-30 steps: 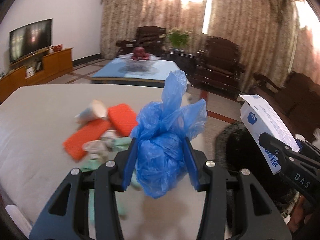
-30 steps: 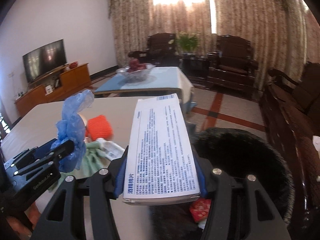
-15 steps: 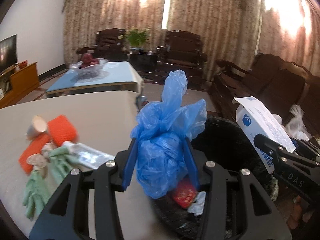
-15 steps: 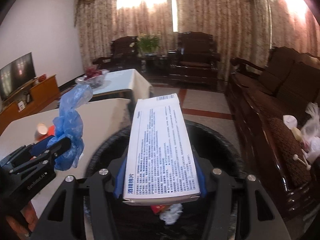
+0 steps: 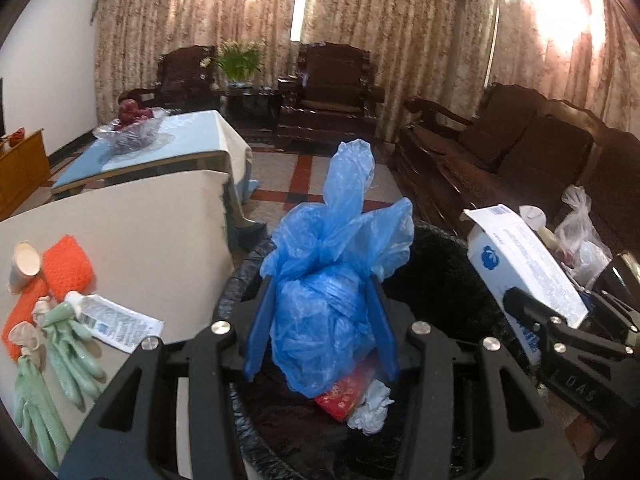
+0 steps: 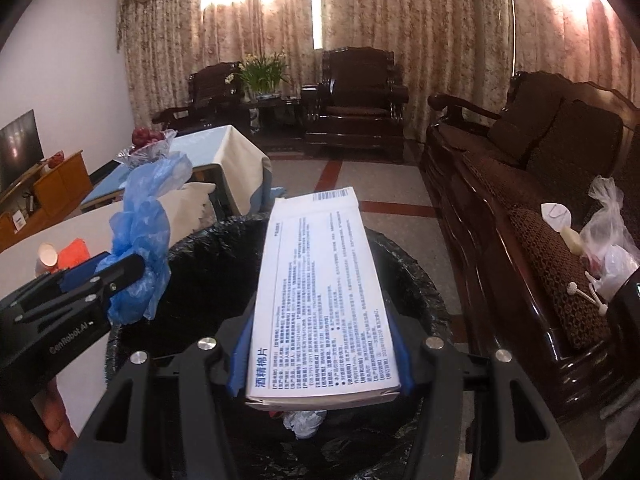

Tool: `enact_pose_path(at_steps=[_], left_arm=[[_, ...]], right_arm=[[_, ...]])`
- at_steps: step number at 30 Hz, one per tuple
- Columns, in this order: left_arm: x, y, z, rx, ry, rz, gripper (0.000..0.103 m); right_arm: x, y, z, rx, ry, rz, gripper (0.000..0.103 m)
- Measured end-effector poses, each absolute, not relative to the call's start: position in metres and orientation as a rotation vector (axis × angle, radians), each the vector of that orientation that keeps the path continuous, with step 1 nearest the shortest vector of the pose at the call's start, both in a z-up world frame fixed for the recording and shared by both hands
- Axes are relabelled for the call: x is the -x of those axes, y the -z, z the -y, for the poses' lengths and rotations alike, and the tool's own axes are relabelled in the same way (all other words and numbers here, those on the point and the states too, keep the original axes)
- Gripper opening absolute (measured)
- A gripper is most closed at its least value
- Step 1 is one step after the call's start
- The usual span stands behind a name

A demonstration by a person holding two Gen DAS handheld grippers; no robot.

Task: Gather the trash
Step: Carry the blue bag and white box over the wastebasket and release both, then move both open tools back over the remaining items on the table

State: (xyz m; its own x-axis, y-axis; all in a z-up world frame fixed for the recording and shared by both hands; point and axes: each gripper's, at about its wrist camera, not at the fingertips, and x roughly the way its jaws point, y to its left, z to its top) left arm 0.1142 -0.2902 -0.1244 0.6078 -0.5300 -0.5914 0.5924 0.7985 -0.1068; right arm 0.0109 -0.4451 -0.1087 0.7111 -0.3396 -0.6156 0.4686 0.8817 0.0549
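In the left wrist view, a crumpled blue plastic bag [image 5: 330,312] is pinched between the 2 blue pads of the left tool [image 5: 320,336] and is held over the open mouth of a round bin lined with a black plastic bag [image 5: 452,280]. Inside the bin, a red packet [image 5: 344,396] and a crumpled white tissue [image 5: 370,408] are seen just below the bag. To the left, a beige-covered bench [image 5: 160,240] carries a pair of pale green rubber gloves [image 5: 56,356], a white squeezed tube [image 5: 112,322], 2 orange knitted pads [image 5: 68,270] and a paper cup lying on its side [image 5: 24,266]. At the right edge, a flat white printed cardboard box [image 5: 524,268] is seen gripped by the right tool [image 5: 528,312].

In the right wrist view, the white box [image 6: 320,300] is clamped by its sides between the pads of the right tool [image 6: 318,364], its far end pointing outward over the black-lined bin [image 6: 200,248]. The tissue [image 6: 304,420] is visible beneath the box. At the left, the left tool [image 6: 120,276] is seen closed on the blue bag [image 6: 142,240] above the bin's near rim, with the bench [image 6: 72,232] beyond it. A dark wooden sofa [image 6: 540,184] stands to the right.
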Motion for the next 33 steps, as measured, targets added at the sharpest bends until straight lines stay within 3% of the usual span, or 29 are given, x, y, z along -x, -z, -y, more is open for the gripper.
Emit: enact_pose_path(at_steps=[4, 8, 10, 14, 33], left_arm=[[-0.115, 0.123, 0.287, -0.094, 0.657, -0.646, 0.059], [-0.116, 0.12, 0.273, -0.093, 0.629, -0.628, 0.078], [-0.117, 0.118, 0.262, -0.089, 0.611, -0.625, 0.082], [-0.119, 0.113, 0.228, -0.083, 0.534, -0.611, 0.09], [-0.136, 0.099, 0.018, -0.035, 0.077, -0.597, 0.091]], right_arm=[[-0.016, 0.11, 0.446, -0.194, 0.465, -0.65, 0.065], [-0.016, 0.11, 0.439, -0.173, 0.481, -0.637, 0.086], [-0.017, 0.111, 0.435, -0.162, 0.495, -0.63, 0.097], [-0.024, 0.113, 0.427, -0.169, 0.47, -0.651, 0.097], [-0.107, 0.099, 0.272, -0.115, 0.039, -0.593, 0.097]])
